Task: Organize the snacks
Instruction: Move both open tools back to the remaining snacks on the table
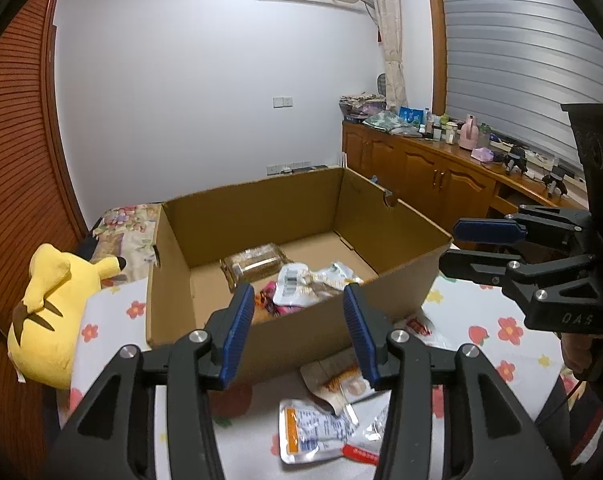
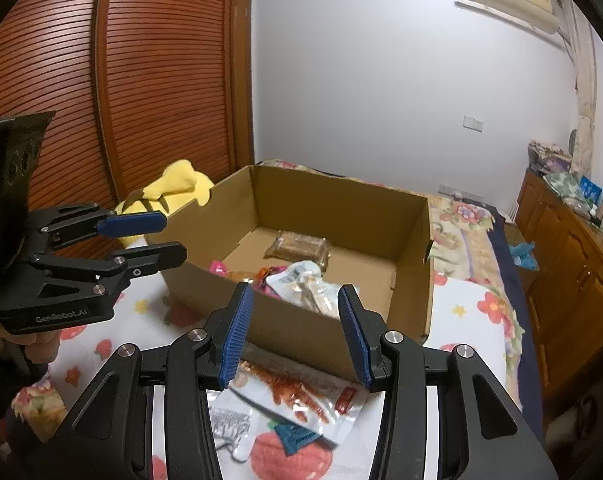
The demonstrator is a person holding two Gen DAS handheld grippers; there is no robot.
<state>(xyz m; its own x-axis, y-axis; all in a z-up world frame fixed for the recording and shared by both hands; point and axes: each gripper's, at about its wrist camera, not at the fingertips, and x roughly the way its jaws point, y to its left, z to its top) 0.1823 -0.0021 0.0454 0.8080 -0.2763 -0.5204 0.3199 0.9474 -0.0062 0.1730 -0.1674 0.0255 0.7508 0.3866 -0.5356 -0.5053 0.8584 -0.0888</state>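
Note:
An open cardboard box (image 1: 285, 344) stands on the flowered bed. It holds a brown wrapped packet (image 1: 253, 266), a white pouch (image 1: 301, 284) and a pink packet (image 1: 267, 300). Loose snack pouches (image 1: 313, 428) lie on the sheet in front of the box, among them a clear one with orange-red snacks (image 2: 301, 396). My left gripper (image 1: 297, 300) hovers above them near the box's front wall, open with nothing between its blue pads. My right gripper (image 2: 296, 300) hangs beside it at the same wall (image 2: 301, 332), also open and holding nothing. Each shows sideways in the other's view: right gripper (image 1: 449, 248), left gripper (image 2: 175, 237).
A yellow plush toy (image 1: 49, 308) lies left of the box, against a slatted wooden wardrobe (image 2: 161, 80). A wooden cabinet (image 1: 441, 168) cluttered with bottles and small items runs along the right wall. A person's hand (image 2: 41, 348) grips the left tool's handle.

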